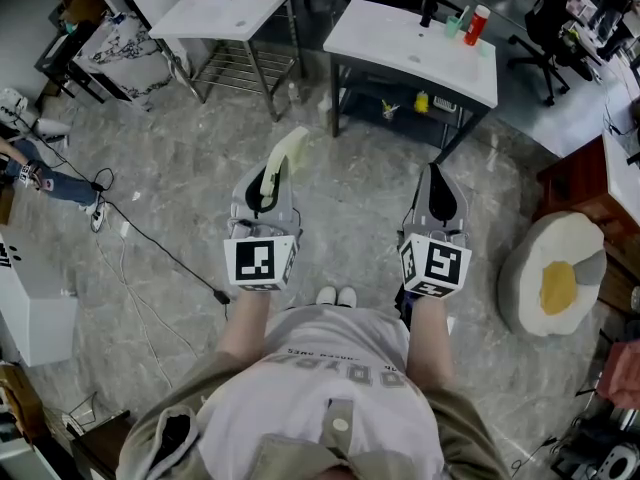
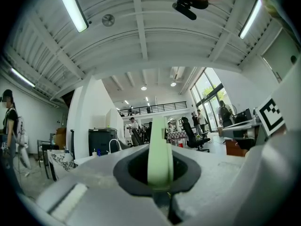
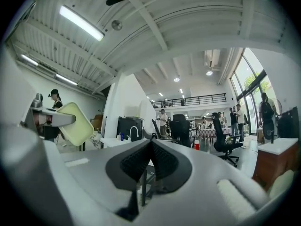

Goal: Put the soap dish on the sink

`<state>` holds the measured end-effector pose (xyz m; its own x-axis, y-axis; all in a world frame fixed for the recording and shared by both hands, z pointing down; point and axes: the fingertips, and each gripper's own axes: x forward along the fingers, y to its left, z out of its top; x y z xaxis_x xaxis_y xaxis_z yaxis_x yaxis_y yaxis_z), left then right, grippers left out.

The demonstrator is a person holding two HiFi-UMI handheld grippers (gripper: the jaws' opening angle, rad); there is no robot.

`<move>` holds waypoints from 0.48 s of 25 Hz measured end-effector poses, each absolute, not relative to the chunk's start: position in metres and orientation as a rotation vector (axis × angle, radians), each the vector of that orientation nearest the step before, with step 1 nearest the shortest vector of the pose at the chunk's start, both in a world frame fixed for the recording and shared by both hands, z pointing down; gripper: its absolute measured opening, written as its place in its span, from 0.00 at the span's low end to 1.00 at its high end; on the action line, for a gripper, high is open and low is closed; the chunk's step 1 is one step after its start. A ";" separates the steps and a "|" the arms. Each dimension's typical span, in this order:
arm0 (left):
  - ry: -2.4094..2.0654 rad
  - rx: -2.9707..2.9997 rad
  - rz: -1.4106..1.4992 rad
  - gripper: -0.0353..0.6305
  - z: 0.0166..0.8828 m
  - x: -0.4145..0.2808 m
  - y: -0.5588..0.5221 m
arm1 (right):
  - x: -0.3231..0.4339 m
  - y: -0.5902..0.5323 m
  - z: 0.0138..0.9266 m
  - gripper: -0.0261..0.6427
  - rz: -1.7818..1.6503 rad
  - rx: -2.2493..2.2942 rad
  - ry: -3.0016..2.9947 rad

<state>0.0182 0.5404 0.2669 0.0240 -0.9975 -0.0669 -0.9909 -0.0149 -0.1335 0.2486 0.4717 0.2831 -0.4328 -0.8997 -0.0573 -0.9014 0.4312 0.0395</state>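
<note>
A pale yellow-green soap dish (image 1: 287, 156) sticks forward out of my left gripper (image 1: 266, 182), which is shut on it. In the left gripper view the soap dish (image 2: 159, 149) stands edge-on between the dark pads of the left gripper (image 2: 159, 175). My right gripper (image 1: 437, 176) is level beside it, shut with nothing in it. The right gripper view shows its jaws closed together on the right gripper (image 3: 150, 150), with the soap dish (image 3: 76, 123) off to the left. Ahead stand two white sink tops on metal frames, a left sink (image 1: 226, 9) and a right sink (image 1: 408, 38).
Bottles (image 1: 470, 23) stand on the right sink. A cable (image 1: 150, 243) runs across the marble floor at the left. An egg-shaped cushion (image 1: 555, 273) lies at the right beside a wooden cabinet (image 1: 590, 183). Office chairs (image 1: 550, 28) and several people stand further back.
</note>
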 end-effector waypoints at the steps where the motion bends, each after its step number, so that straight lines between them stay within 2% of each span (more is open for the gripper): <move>1: 2.107 -2.135 -0.068 0.08 0.266 0.016 0.542 | 0.253 0.472 0.282 0.04 0.076 -1.655 2.611; 2: 2.117 -2.128 -0.066 0.08 0.265 0.013 0.543 | 0.257 0.472 0.282 0.05 0.058 -1.650 2.596; 3: 2.122 -2.122 -0.066 0.08 0.265 0.011 0.544 | 0.261 0.472 0.282 0.11 0.046 -1.642 2.593; 4: 2.124 -2.119 -0.069 0.08 0.264 0.009 0.544 | 0.263 0.473 0.283 0.26 0.040 -1.631 2.598; 5: 2.124 -2.117 -0.072 0.08 0.264 0.009 0.544 | 0.265 0.473 0.284 0.36 0.038 -1.619 2.605; 6: 2.127 -2.115 -0.075 0.08 0.264 0.008 0.544 | 0.267 0.473 0.285 0.40 0.039 -1.611 2.611; 12: 2.169 -2.102 -0.085 0.08 0.266 0.005 0.549 | 0.277 0.477 0.289 0.47 0.045 -1.605 2.636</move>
<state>0.0054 0.5488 0.2656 -0.0282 -0.9985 -0.0471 -0.9917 0.0338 -0.1237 0.2775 0.4772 0.2888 -0.4578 -0.8869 -0.0623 -0.8885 0.4589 -0.0037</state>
